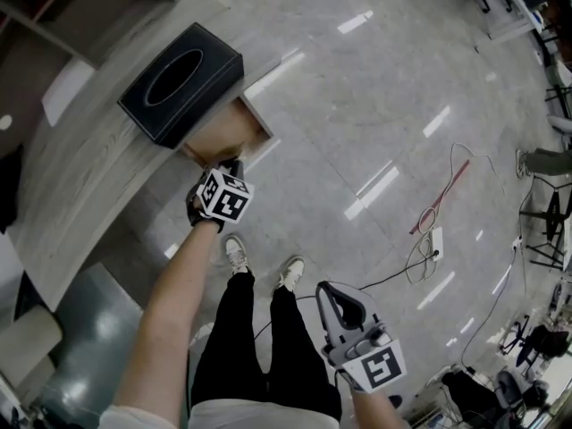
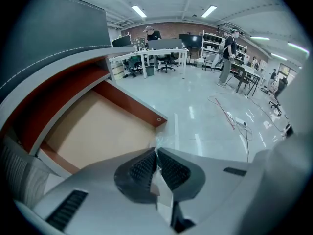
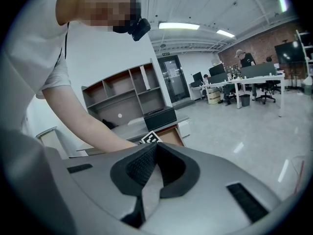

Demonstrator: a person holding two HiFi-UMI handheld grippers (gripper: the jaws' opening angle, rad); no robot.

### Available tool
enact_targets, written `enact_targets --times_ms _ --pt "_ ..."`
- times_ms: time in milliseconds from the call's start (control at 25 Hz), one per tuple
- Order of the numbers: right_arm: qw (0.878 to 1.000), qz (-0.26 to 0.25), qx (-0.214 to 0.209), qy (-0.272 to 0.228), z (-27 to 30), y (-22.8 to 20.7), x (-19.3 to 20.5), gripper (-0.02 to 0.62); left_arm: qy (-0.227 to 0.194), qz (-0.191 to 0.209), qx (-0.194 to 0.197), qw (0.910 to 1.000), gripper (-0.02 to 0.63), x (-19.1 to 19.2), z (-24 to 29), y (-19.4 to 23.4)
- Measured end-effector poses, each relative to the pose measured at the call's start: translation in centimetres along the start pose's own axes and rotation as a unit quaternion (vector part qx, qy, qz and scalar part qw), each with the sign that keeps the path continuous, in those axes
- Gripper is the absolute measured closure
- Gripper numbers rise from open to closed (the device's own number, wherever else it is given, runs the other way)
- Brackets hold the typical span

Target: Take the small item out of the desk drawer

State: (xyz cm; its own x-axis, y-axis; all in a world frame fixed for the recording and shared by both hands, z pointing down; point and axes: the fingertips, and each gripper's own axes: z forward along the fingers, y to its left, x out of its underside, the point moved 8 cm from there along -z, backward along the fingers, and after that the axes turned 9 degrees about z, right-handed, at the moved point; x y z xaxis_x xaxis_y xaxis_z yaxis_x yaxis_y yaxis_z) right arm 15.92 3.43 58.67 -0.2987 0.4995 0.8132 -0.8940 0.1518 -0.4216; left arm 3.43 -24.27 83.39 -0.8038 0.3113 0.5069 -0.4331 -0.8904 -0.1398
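The desk drawer (image 1: pixel 234 130) stands pulled open under the grey wooden desk top (image 1: pixel 80 164); its bare tan bottom (image 2: pixel 98 129) fills the left of the left gripper view. My left gripper (image 1: pixel 233 164) hangs at the drawer's front edge, pointing steeply down, with its marker cube hiding the tips in the head view. In its own view the left gripper (image 2: pixel 157 153) is shut, and a small crinkled clear item (image 2: pixel 159 142) sticks out from between the tips. My right gripper (image 1: pixel 328 294) is held low by the person's legs, away from the drawer; the right gripper (image 3: pixel 155 147) is shut with nothing in it.
A black tissue box (image 1: pixel 181 83) sits on the desk just behind the drawer. Red and white cables with a power strip (image 1: pixel 436 238) lie on the glossy floor to the right. Office chairs (image 1: pixel 545 213) stand at the far right. People stand far off by desks (image 2: pixel 229 55).
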Motion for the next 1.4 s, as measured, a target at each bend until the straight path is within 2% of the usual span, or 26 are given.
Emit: enact_targets --times_ms 600,1000,1400 --pt "1.000 -0.013 -0.008 -0.008 -0.6 0.2 -1.0 0.574 -0.020 -0.004 -0.012 0.9997 0.583 -0.6 -2.3 0.2" --pt "0.998 -0.038 -0.011 -0.045 -2.5 1.2 -5.9 0.574 -0.043 -0.002 -0.016 0.9989 0.583 -2.6 -7.9 -0.6" --pt "0.996 -0.048 -0.028 -0.069 -5.5 3.4 -8.7 0.574 -0.065 -0.017 -0.025 0.9974 0.583 -3.5 -15.3 -2.3"
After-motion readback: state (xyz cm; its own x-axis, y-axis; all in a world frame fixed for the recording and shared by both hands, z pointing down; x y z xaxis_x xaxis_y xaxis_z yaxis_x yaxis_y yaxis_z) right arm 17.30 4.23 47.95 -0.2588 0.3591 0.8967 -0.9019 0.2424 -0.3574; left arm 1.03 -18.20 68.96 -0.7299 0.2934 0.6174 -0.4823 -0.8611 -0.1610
